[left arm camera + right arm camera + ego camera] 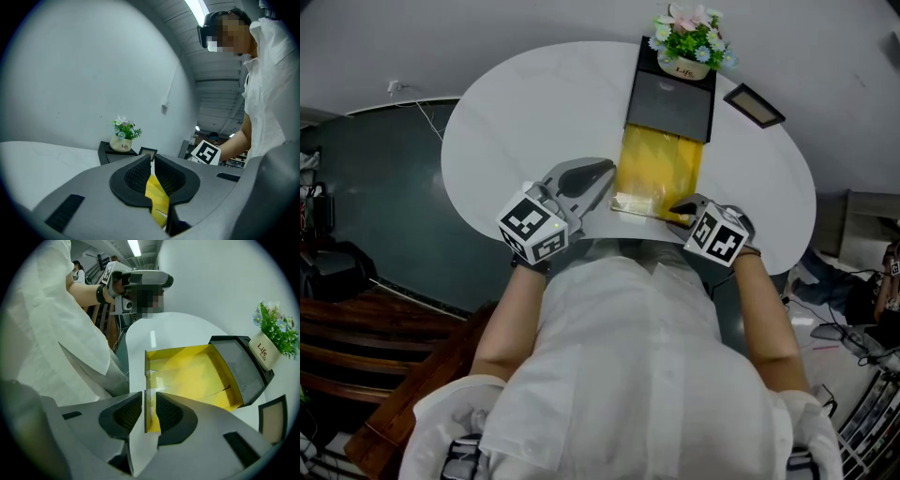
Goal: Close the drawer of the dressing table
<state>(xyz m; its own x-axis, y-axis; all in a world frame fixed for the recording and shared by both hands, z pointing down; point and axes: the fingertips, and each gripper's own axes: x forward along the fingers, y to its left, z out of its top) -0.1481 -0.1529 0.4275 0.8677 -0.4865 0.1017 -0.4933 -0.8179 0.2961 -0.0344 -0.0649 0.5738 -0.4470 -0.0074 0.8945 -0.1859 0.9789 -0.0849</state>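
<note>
I take this for a lab or workshop hall dressed up as a bedroom corner, not a real home. A white oval tabletop with a cream pot of flowers stands against a bare grey wall. Overhead runs a long strip light under a ribbed industrial ceiling. Loose cables and papers litter the floor at right.

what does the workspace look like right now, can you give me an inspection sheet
surface: white table
job's things: yellow drawer pulled out of black case
clutter: flower pot on the case; small frame beside it
grippers: left tool shut on the drawer's edge; right tool open, astride the drawer's front wall
cables: white cable left of table
surroundings: dark floor, wooden furniture at left
</note>
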